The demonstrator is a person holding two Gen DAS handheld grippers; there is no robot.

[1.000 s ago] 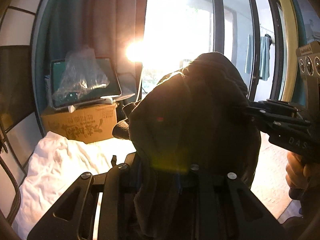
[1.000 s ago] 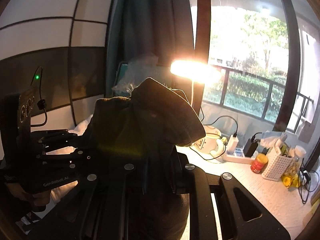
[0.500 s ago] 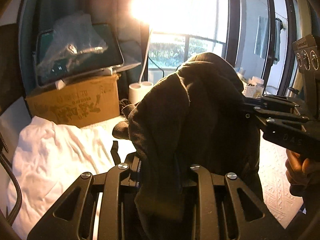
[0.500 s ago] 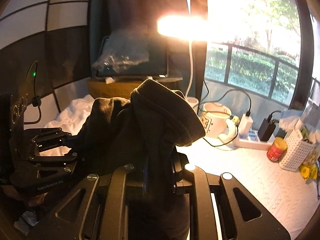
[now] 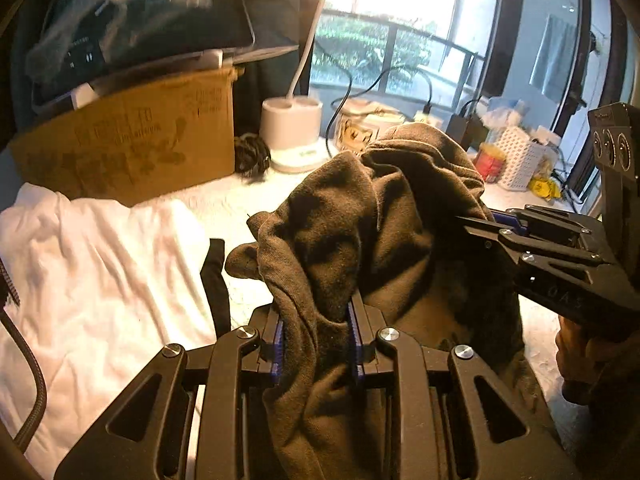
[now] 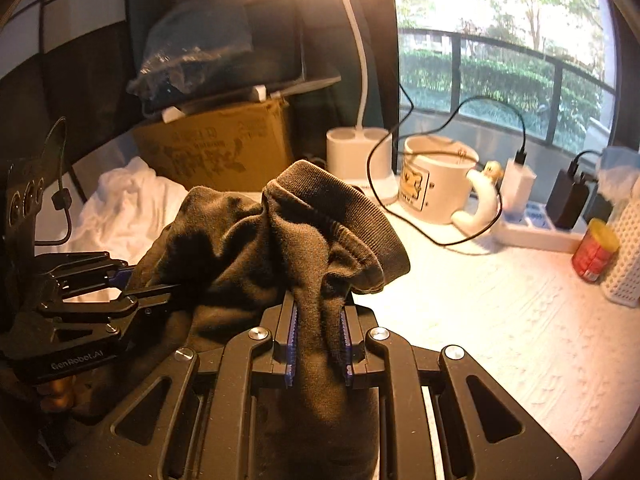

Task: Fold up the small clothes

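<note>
Moved since earlier: both claws and the garment have been lowered toward the worktop [image 6: 500,320].
Garment: a dark brown garment [image 5: 360,216] is held bunched above the worktop, between the claws.
Left claw [image 5: 316,344]: clenched on the garment.
Right claw [image 6: 318,340]: clenched on its ribbed edge.
Beside: white cloth [image 5: 92,272], cardboard box [image 5: 132,148].

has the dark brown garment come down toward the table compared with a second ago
Yes. The dark brown garment, clamped in both claws, sat level with the window before; now it sits below the cardboard box, close over the table.
</note>
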